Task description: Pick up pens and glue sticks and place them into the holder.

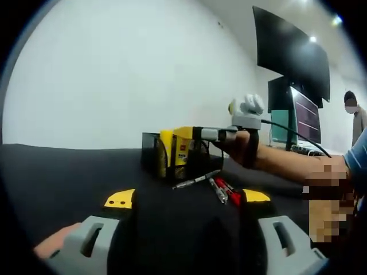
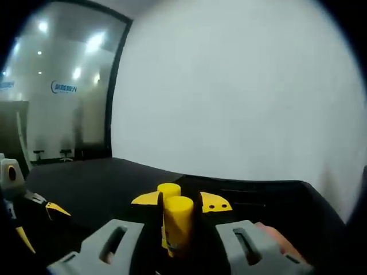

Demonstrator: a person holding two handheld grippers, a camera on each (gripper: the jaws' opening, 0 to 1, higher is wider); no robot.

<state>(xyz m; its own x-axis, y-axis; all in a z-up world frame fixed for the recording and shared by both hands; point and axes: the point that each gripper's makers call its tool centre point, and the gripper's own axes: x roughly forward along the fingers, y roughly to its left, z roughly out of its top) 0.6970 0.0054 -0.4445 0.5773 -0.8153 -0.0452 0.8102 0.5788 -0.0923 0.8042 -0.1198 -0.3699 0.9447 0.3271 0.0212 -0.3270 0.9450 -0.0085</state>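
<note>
A black mesh holder [image 1: 156,153] stands on the black table [image 1: 69,177] with yellow glue sticks [image 1: 166,150] upright in it. My right gripper [image 1: 213,134] reaches in from the right and hovers over the holder's rim. In the right gripper view it [image 2: 180,200] is shut on a yellow glue stick [image 2: 178,220], and a second yellow cylinder top [image 2: 169,189] shows just behind. A silver pen [image 1: 196,179], a grey pen [image 1: 218,191] and a red pen [image 1: 229,192] lie in front of the holder. My left gripper [image 1: 187,197] is open and holds nothing, short of the pens.
A person's forearm [image 1: 287,160] with a black wrist strap stretches in from the right. Dark monitors [image 1: 292,54] and a lit screen [image 1: 307,114] stand at the back right, near another person [image 1: 356,114]. The left gripper [image 2: 17,200] shows low on the left.
</note>
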